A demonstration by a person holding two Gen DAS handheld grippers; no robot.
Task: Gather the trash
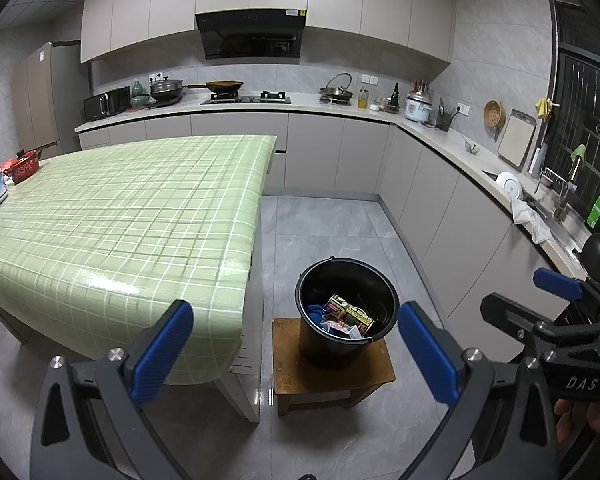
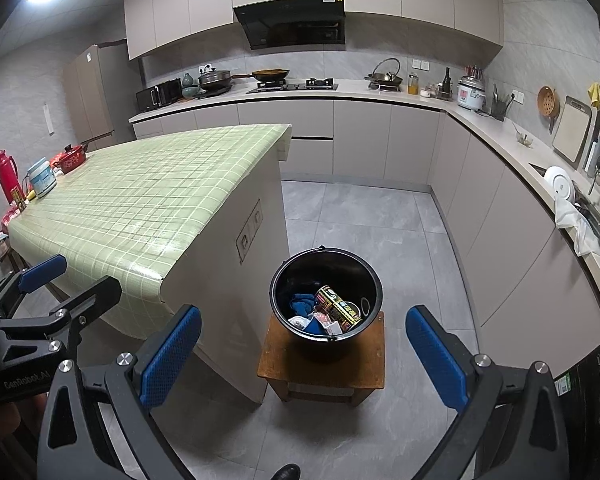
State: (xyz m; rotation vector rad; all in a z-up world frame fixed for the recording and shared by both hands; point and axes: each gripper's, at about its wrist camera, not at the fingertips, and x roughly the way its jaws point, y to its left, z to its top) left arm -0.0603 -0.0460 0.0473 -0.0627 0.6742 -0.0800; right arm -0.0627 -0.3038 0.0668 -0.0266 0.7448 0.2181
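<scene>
A kitchen, its green-checked bench [image 1: 120, 216] beside the black bucket [image 2: 326, 296] of trash on a low stool [image 2: 320, 364]. Both tongs, left [image 1: 296, 344] and right [image 2: 304, 352], hang released; a careless knock could topple the bucket.

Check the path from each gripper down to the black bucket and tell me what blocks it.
Nothing visible blocks it. The left gripper and right gripper are both open and empty, above and apart from the black bucket, whose open top is uncovered on the wooden stool.

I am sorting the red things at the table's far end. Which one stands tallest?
The red thermos flask, upright at the far left; the red lidded pot on the table is low and squat.
</scene>
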